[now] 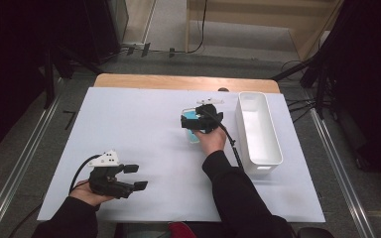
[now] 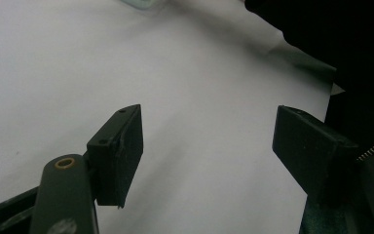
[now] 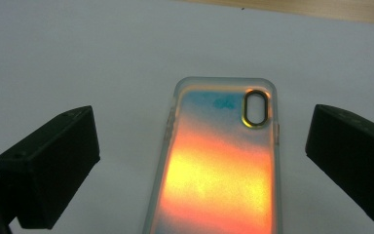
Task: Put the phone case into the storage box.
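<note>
- With jaws spread wide either side of the phone case (image 3: 219, 161), hovering: right gripper (image 1: 202, 120) open, touching nothing, case flat on the white tabletop (image 1: 144, 129).
- Looks like the approach before a grasp, or a release; cannot tell which.
- Next, likely: close squarely on the long edges.
- Resting near the front edge: left gripper (image 1: 138, 177), open, empty.
- White bin (image 1: 258, 130) just right.
- Case's near end cut off; mostly hidden under the gripper from above.

A recording lab or studio: a wooden table (image 1: 186, 82) covered by a white sheet (image 1: 139, 134) stands on grey carpet. Black curtains (image 1: 10, 59) hang to either side of the table, metal floor rails (image 1: 22, 153) flank it, and stand legs and cables (image 1: 302, 106) cluster beyond its far corners.
</note>
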